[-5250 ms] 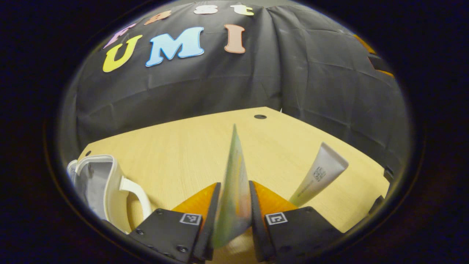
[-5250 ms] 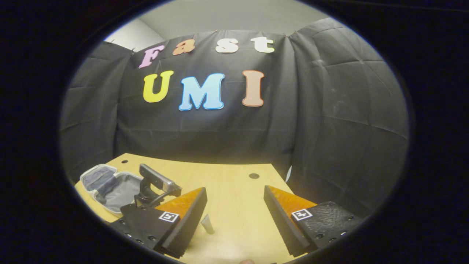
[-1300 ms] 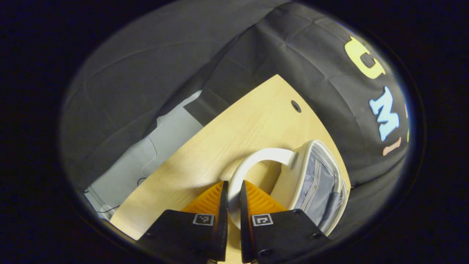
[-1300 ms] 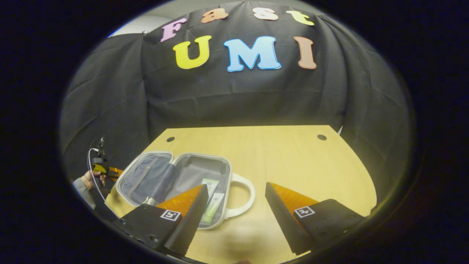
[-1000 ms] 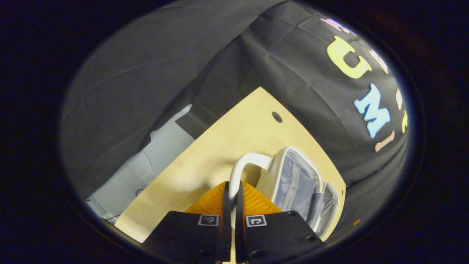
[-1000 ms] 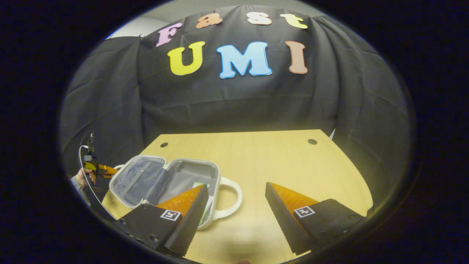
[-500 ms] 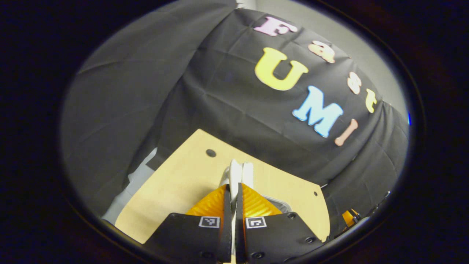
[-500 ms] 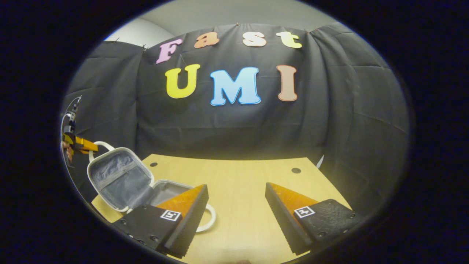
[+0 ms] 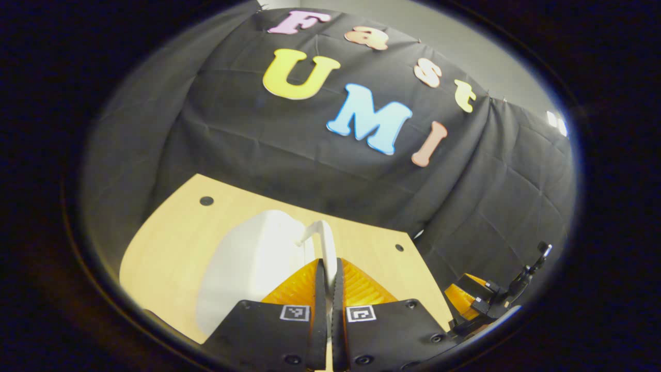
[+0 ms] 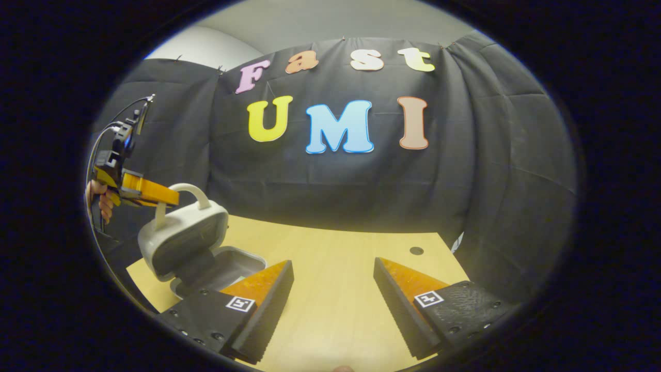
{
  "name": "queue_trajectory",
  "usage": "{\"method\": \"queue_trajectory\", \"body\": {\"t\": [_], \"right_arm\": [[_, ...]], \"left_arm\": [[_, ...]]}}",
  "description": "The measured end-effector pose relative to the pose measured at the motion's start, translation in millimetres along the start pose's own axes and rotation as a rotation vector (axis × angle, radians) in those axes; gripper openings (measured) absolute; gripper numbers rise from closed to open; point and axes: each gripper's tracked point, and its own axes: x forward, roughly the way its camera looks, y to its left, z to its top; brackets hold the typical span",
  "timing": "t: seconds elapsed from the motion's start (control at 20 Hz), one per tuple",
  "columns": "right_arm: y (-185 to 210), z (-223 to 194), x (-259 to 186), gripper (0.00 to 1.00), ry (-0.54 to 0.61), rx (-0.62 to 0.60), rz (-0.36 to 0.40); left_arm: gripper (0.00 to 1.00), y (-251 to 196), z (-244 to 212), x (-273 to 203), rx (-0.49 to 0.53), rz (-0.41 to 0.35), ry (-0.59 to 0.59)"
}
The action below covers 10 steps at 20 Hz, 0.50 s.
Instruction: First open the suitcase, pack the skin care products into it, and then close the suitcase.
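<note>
Left gripper view: my left gripper (image 9: 327, 268) pinches the white handle (image 9: 326, 243) of the suitcase (image 9: 248, 268), both fingers pressed on the thin loop. Smooth white shell of the lid sits just left of my fingers, above the wooden table (image 9: 170, 232). My right gripper (image 9: 467, 299) shows at the lower right edge.

Right gripper view: my right gripper (image 10: 333, 294) spread wide, nothing between the fingers, over bare table (image 10: 335, 268). Suitcase (image 10: 183, 240) at left, lid half-raised and tilted over the base (image 10: 227, 263). Left gripper (image 10: 168, 197) clamps the handle (image 10: 188, 194); a hand (image 10: 100, 201) holds it.
</note>
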Motion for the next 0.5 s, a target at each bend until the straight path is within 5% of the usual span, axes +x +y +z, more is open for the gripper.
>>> {"method": "queue_trajectory", "body": {"t": [0.25, 0.4, 0.5], "right_arm": [[-18, -15, -11, 0.95, 0.017, 0.003, 0.053], [-28, -23, -15, 0.89, 0.026, 0.010, 0.030], [-34, -26, -16, 0.95, 0.038, 0.022, 0.007]], "left_arm": [[0.12, -39, -94, 66, 0.049, 0.024, 0.112], [0.12, -38, -145, 96, 0.082, 0.049, 0.200], [0.12, -37, -166, 110, 0.093, 0.056, 0.243]]}}
